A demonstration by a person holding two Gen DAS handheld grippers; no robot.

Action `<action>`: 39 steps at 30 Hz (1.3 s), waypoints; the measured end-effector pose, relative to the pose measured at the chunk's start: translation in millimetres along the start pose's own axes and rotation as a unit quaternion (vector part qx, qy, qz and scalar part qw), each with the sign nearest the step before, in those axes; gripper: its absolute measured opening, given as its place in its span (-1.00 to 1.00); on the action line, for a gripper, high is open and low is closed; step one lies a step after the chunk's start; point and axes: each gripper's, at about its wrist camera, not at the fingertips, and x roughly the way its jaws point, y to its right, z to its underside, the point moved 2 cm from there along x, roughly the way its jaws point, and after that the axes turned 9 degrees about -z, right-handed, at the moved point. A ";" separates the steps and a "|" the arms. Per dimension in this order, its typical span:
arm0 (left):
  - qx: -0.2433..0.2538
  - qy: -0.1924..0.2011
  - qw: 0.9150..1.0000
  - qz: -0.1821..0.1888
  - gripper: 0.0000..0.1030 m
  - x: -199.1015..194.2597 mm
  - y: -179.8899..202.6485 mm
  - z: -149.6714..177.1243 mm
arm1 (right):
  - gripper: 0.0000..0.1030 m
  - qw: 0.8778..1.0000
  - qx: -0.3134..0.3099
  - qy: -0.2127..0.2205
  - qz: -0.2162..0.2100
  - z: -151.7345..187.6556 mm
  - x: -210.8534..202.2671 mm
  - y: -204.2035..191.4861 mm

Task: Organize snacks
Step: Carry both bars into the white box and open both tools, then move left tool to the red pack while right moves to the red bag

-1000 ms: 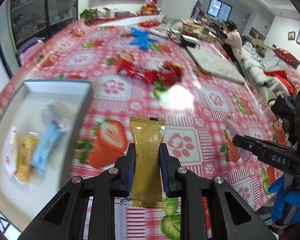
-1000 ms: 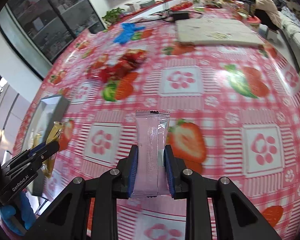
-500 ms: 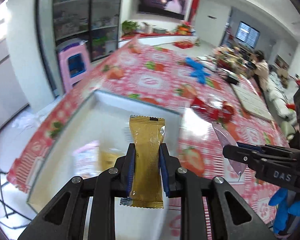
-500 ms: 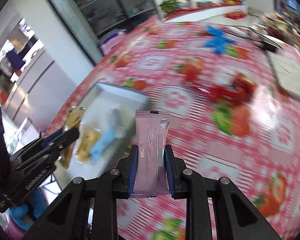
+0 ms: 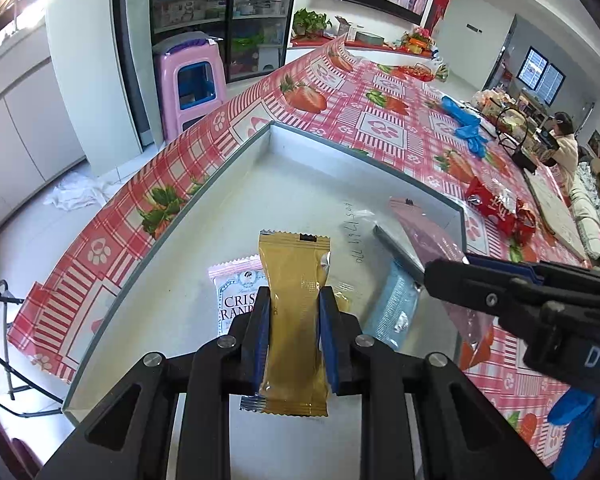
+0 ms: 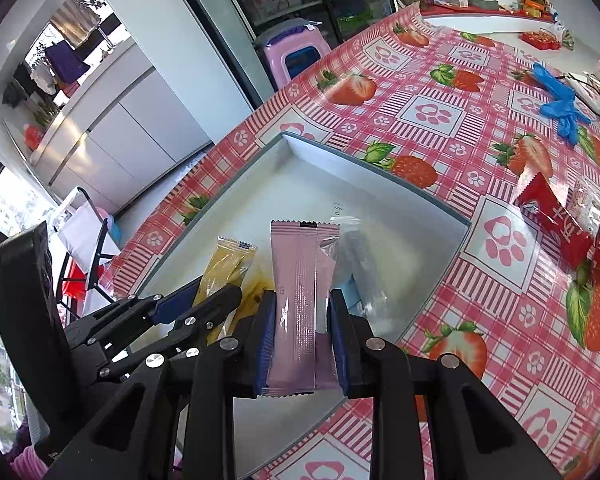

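Note:
My left gripper (image 5: pixel 293 340) is shut on a golden snack packet (image 5: pixel 294 316), held upright over the white tray (image 5: pixel 340 152). My right gripper (image 6: pixel 302 336) is shut on a pink snack packet (image 6: pixel 296 308), also above the tray (image 6: pixel 364 164). In the left wrist view the right gripper (image 5: pixel 446 270) comes in from the right with the pink packet (image 5: pixel 424 232). In the right wrist view the left gripper (image 6: pixel 208 300) holds the golden packet (image 6: pixel 226 268) at lower left. Inside the tray lie a white-and-pink packet (image 5: pixel 236 296) and a light blue packet (image 5: pixel 394 304).
Red snack packets (image 6: pixel 556 224) lie on the strawberry tablecloth (image 6: pixel 440 112) right of the tray. Blue gloves (image 6: pixel 560 100) lie farther back. A pink stool (image 5: pixel 190 80) stands beside the table's left edge, and a person (image 5: pixel 564 148) sits at the far end.
Both grippers have swung left from the open tablecloth to over the tray, each keeping its packet. The tray now fills the middle of both views.

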 end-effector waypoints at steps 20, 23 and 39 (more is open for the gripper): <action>0.020 -0.046 0.993 0.105 0.54 -20.2 132.8 -59.5 | 0.45 0.970 0.195 0.112 0.087 12.1 -117.6 181.7; 0.001 -0.071 0.991 0.116 0.54 1.8 169.0 -71.4 | 0.45 0.953 0.250 0.133 0.109 22.3 -125.6 219.5; -0.071 -0.102 0.991 0.043 0.56 97.8 228.9 -96.9 | 0.45 0.947 0.231 0.171 0.143 8.3 -93.1 258.1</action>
